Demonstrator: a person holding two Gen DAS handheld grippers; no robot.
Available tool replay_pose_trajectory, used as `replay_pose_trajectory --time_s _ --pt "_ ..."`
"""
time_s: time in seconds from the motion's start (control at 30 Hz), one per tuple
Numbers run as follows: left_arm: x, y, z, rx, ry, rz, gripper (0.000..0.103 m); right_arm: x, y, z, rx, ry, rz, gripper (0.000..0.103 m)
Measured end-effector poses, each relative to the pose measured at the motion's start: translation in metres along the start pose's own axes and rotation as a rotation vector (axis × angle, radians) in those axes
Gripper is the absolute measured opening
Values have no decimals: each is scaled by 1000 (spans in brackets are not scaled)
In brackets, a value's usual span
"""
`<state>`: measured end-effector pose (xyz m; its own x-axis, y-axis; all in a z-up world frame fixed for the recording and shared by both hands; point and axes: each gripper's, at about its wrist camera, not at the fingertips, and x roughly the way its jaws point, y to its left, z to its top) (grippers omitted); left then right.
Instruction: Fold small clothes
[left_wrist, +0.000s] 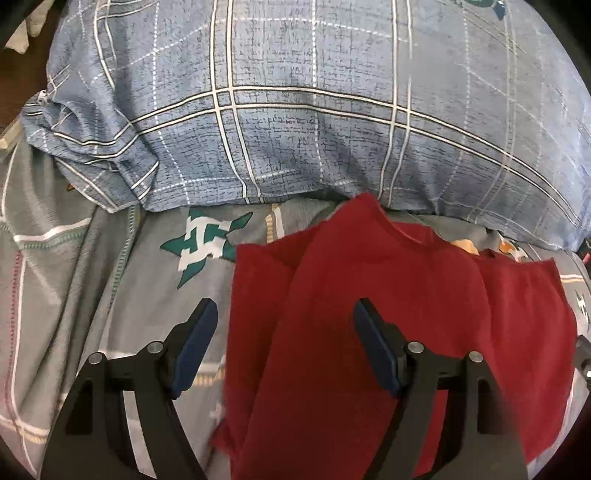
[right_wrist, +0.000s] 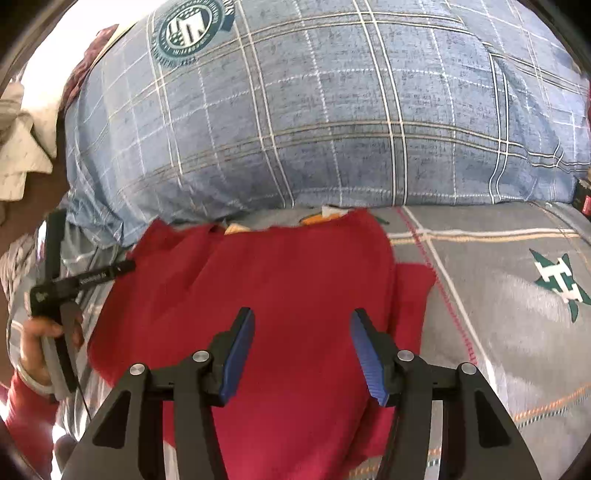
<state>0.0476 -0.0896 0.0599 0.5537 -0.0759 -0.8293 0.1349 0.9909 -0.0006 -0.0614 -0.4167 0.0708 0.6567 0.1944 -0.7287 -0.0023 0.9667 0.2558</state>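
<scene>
Left wrist view: red garment (left_wrist: 388, 295) on bed (left_wrist: 110, 295); soft, light, limp. Both jaws released, empty; best gripped at hem corners.

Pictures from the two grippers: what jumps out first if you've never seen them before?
The bright red garment grabs the eye first, lying partly folded on the grey patterned bedsheet, in the middle of both views. Behind it sits a big blue checked pillow filling the top. Up close, the left gripper and right gripper are both open above the cloth, holding nothing.
</scene>
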Motion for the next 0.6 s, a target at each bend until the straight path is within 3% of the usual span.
replay_pose_trajectory --time_s 0.17,0.3,0.6 --pt "-13 10 -12 2 4 -10 77 27 -12 -13 16 80 -29 55" --pt "-23 12 -21 11 5 -11 77 20 -5 -11 6 71 -47 55" --pt "-40 15 -42 16 -4 -19 77 2 24 -10 -19 44 8 55"
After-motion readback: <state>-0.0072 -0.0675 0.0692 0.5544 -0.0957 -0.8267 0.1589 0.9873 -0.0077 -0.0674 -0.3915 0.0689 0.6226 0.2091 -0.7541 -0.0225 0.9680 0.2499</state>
